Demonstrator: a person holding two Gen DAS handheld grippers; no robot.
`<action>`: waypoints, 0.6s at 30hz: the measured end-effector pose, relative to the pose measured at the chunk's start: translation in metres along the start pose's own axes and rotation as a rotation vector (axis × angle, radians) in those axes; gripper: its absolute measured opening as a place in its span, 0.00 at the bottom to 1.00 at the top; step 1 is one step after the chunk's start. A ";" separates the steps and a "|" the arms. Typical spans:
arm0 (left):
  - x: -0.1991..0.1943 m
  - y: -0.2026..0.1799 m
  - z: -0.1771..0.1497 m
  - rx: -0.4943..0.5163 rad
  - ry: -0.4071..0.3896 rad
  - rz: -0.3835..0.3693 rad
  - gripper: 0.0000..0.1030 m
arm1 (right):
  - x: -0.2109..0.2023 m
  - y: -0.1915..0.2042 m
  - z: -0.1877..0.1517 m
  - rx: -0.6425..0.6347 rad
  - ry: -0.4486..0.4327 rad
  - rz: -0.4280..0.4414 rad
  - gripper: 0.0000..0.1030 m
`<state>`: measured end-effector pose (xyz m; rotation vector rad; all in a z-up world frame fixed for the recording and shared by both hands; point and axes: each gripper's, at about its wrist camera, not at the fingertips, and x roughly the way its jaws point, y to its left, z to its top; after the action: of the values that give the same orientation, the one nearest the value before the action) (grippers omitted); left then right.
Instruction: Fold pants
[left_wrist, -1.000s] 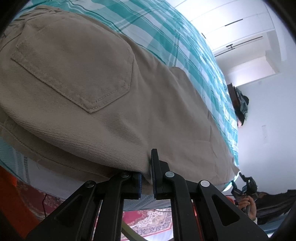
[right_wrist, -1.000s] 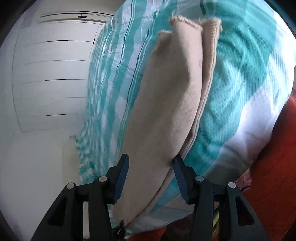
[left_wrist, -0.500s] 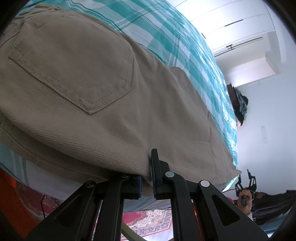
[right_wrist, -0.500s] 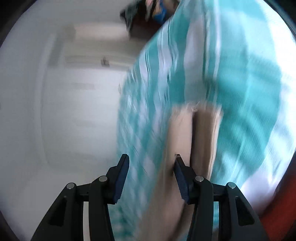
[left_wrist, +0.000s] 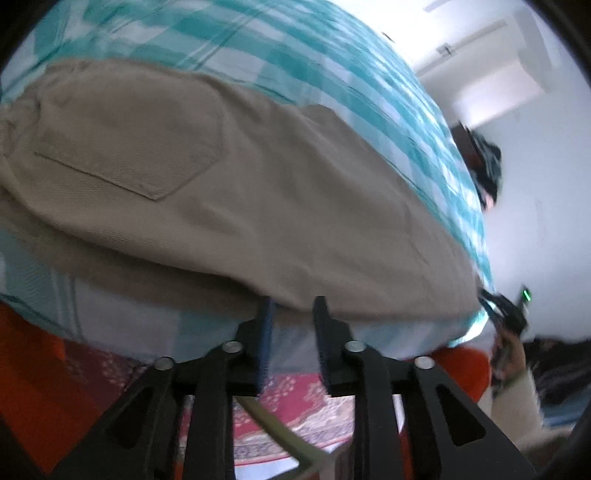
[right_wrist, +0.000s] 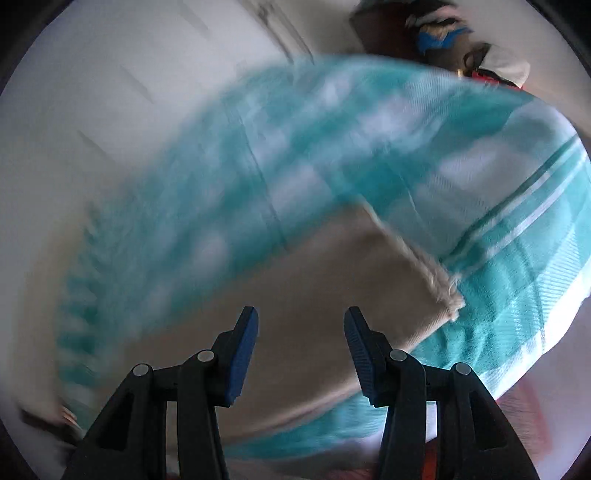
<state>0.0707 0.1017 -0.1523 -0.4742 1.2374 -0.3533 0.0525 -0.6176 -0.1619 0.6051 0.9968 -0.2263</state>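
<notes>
Pants (left_wrist: 258, 192) lie lengthwise, hem (right_wrist: 424, 266) rightward (both views blurred)

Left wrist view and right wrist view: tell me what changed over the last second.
The left tongs were clamped on the near edge of the pants; now they have let go and stand open, just off that edge. The right tongs swung from along the legs to the frayed hem, open throughout. The pants remained flat on the checked bedspread.
</notes>
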 end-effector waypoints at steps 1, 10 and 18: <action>-0.007 -0.008 -0.005 0.030 -0.007 0.010 0.33 | 0.010 -0.011 -0.004 -0.007 0.038 -0.061 0.24; -0.003 -0.075 0.022 0.295 -0.129 0.054 0.68 | -0.008 0.038 0.018 -0.231 -0.084 -0.111 0.49; 0.106 -0.062 0.050 0.284 -0.015 0.207 0.70 | 0.045 0.019 0.011 -0.222 0.065 -0.186 0.49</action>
<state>0.1490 0.0036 -0.1934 -0.1036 1.1868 -0.3415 0.0928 -0.6046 -0.1880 0.3191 1.1252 -0.2566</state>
